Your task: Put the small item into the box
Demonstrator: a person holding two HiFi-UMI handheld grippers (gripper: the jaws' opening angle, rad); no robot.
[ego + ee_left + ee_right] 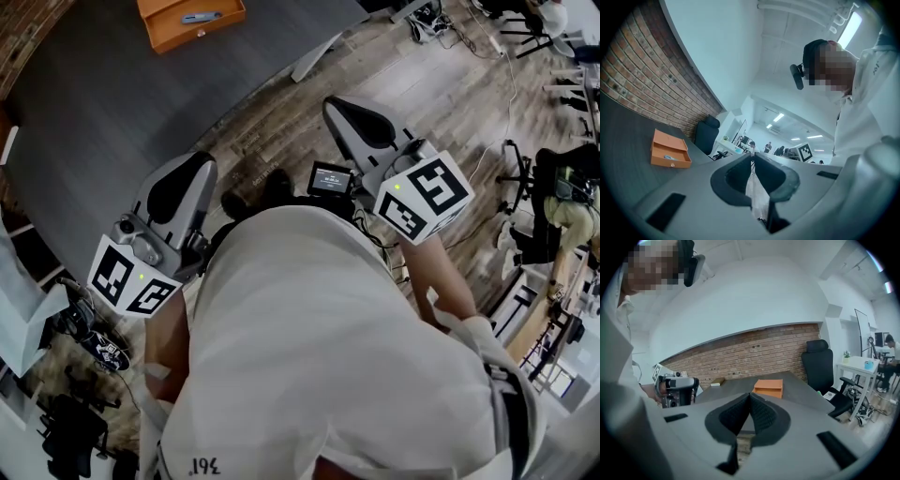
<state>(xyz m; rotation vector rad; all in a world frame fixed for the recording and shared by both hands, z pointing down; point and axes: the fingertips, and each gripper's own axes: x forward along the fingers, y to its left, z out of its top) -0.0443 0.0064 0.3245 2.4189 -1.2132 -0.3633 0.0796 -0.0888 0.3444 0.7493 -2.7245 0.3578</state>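
Note:
An orange box (pixel 190 21) lies on the grey table (pixel 103 103), far ahead of both grippers. It is open, and a small bluish item (pixel 200 17) rests inside it. The left gripper view shows the box (pixel 670 151) at left with the item (pixel 669 157) in it. In the right gripper view the box (pixel 768 387) sits just beyond the jaw tips. My left gripper (pixel 199 161) and right gripper (pixel 334 101) are held close to the person's white shirt, off the table. Both are shut with nothing between the jaws (pixel 752 155) (pixel 750 394).
A brick wall (pixel 740 357) runs behind the table. A black office chair (pixel 820 364) stands at the table's end, with a white desk (pixel 855 365) beyond it. Wooden floor (pixel 422 84) lies under the grippers. More chairs and cables stand at right (pixel 553 187).

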